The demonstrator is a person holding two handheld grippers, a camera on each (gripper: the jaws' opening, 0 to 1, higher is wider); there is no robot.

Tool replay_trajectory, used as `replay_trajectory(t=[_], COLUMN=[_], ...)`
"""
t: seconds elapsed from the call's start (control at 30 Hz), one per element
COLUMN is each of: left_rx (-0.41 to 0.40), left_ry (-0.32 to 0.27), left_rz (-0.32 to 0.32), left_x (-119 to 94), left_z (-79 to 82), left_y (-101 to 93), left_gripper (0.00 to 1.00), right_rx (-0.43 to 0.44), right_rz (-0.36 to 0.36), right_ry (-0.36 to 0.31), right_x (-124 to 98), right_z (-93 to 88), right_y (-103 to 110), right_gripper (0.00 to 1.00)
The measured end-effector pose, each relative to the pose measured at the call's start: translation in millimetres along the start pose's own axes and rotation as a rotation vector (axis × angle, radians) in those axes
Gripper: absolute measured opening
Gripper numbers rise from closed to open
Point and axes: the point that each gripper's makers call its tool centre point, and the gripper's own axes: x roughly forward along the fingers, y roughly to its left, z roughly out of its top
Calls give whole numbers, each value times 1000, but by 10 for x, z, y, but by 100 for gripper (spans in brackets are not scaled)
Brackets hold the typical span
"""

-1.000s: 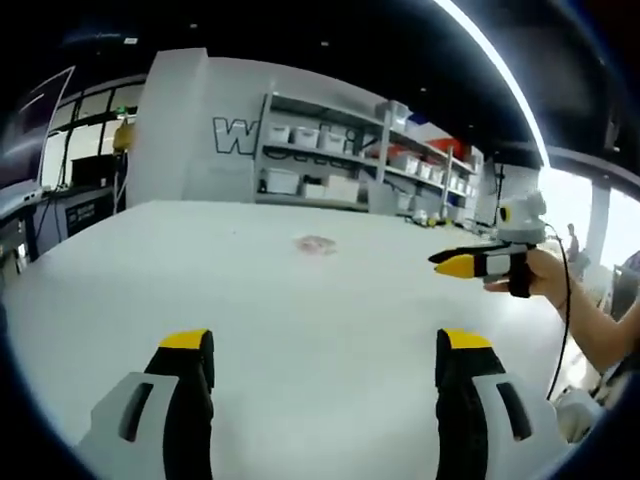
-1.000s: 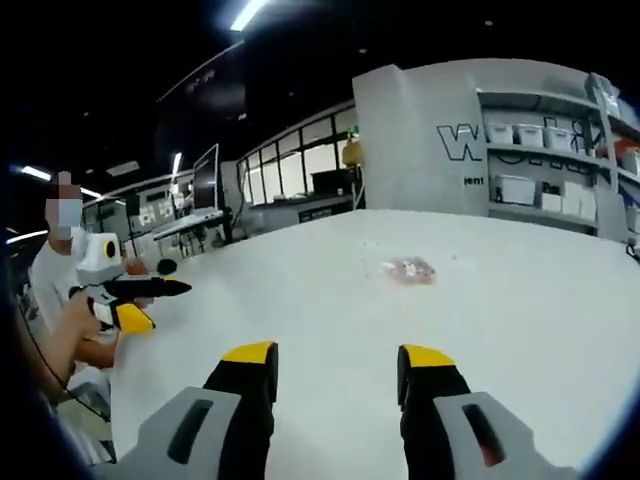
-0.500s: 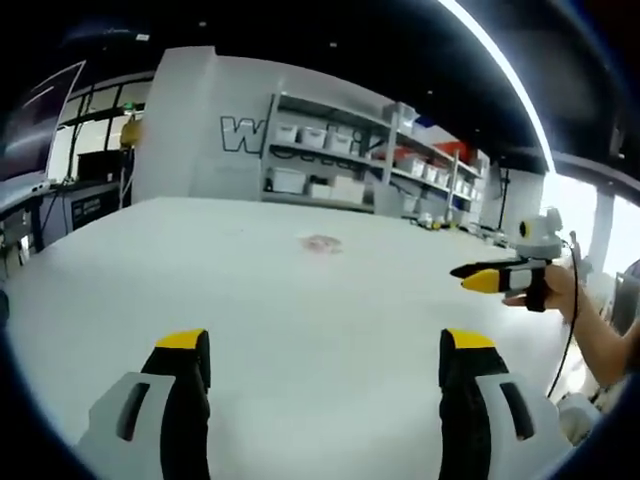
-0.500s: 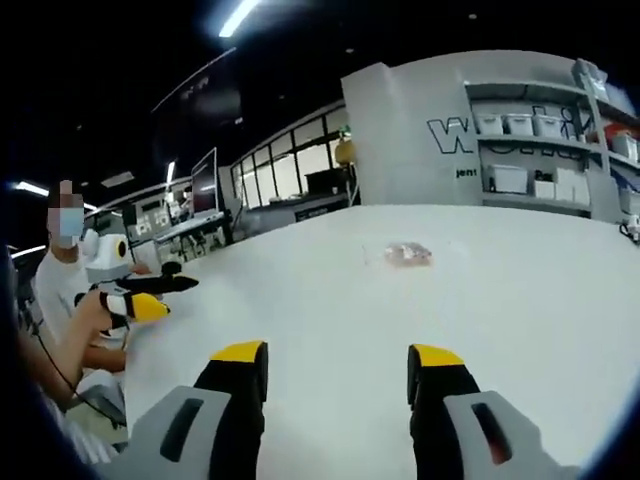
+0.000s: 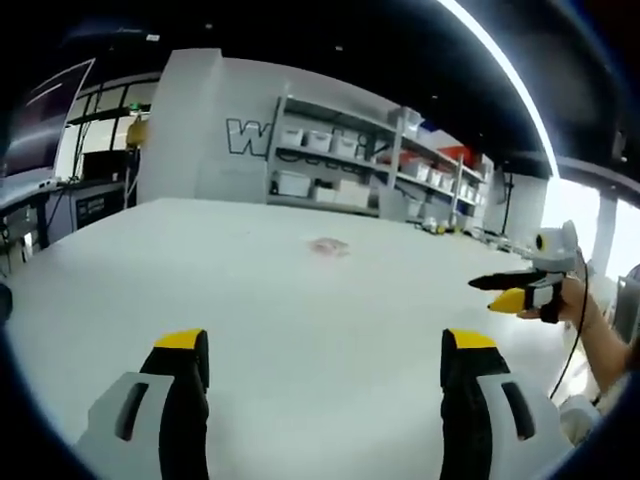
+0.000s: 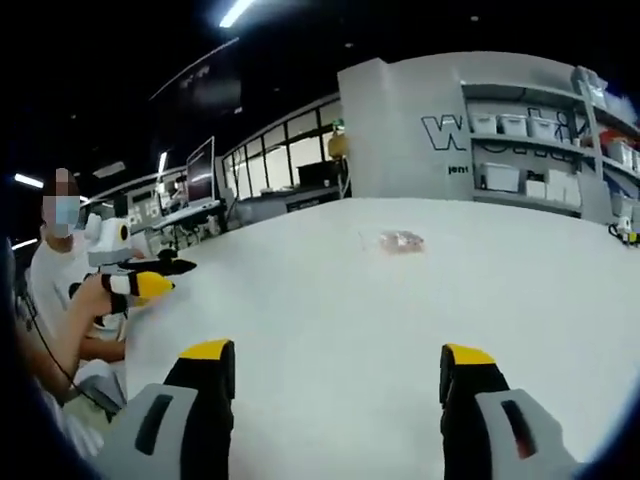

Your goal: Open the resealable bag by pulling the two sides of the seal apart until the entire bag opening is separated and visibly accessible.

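A small clear resealable bag (image 5: 328, 246) with pinkish contents lies flat far out on the white table (image 5: 300, 300); the same bag (image 6: 402, 241) shows in the right gripper view. My left gripper (image 5: 325, 350) is open, its yellow-tipped jaws wide apart and well short of the bag. My right gripper (image 6: 338, 362) is open too, with nothing between its jaws. The right gripper (image 5: 515, 290) also appears at the right of the left gripper view, held in a hand. The left gripper (image 6: 145, 280) appears at the left of the right gripper view, held by a person.
Shelving (image 5: 350, 160) with white bins stands against the far wall behind the table. Desks and monitors (image 6: 200, 185) sit beyond the table's left edge. A person (image 6: 60, 290) sits at the table's near corner. A cable hangs from the hand (image 5: 575, 310).
The right gripper's jaws have spread wider apart. In the left gripper view the other gripper has drifted right and lower. Both views have shifted slightly with the hands; the bag lies still.
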Motion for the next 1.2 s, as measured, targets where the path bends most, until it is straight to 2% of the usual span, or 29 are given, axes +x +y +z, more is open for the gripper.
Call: replay_trajectory(t=[0.17,0.57,1.2], left_rx=[-12,-4,3], left_ry=[-24,-23,-28], left_rz=[-7,-9,-13], left_x=[-20,-16,-56], left_z=[41,60,106], left_y=[-8,-19,-53], left_gripper=[97,99,99], right_rx=[0,21,29], right_rz=[-29,-71,-76], right_ry=[-16,-47,-87], right_x=[-44,-146,-181], right_z=[-23,30,135], right_y=[-9,-61,33], right_gripper=[99,100,100])
